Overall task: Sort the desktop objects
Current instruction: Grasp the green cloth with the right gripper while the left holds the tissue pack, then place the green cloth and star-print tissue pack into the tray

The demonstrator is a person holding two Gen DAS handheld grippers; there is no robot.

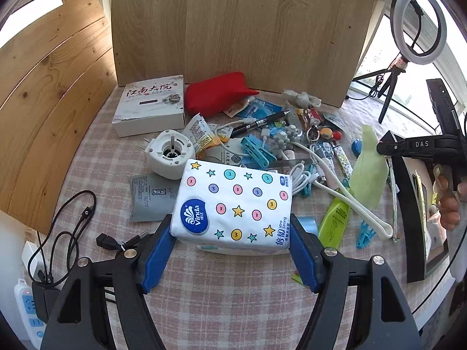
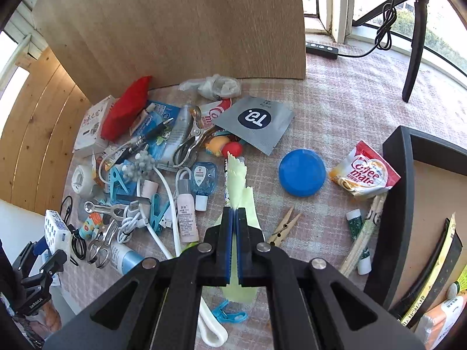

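Between the right gripper's (image 2: 233,215) closed blue pads: one pale green cloth (image 2: 238,180), pinched and lifted above the clutter.

Left gripper (image 1: 230,233): jaws spread wide, pads against both sides of a Vinda tissue pack (image 1: 233,201). Checked tablecloth (image 2: 335,110) below carries a blue round lid (image 2: 302,172), Coffee-mate sachet (image 2: 363,170), wooden clothespin (image 2: 283,227), red pouch (image 1: 217,93), boxed book (image 1: 150,103). Black tray (image 2: 397,204) at right.
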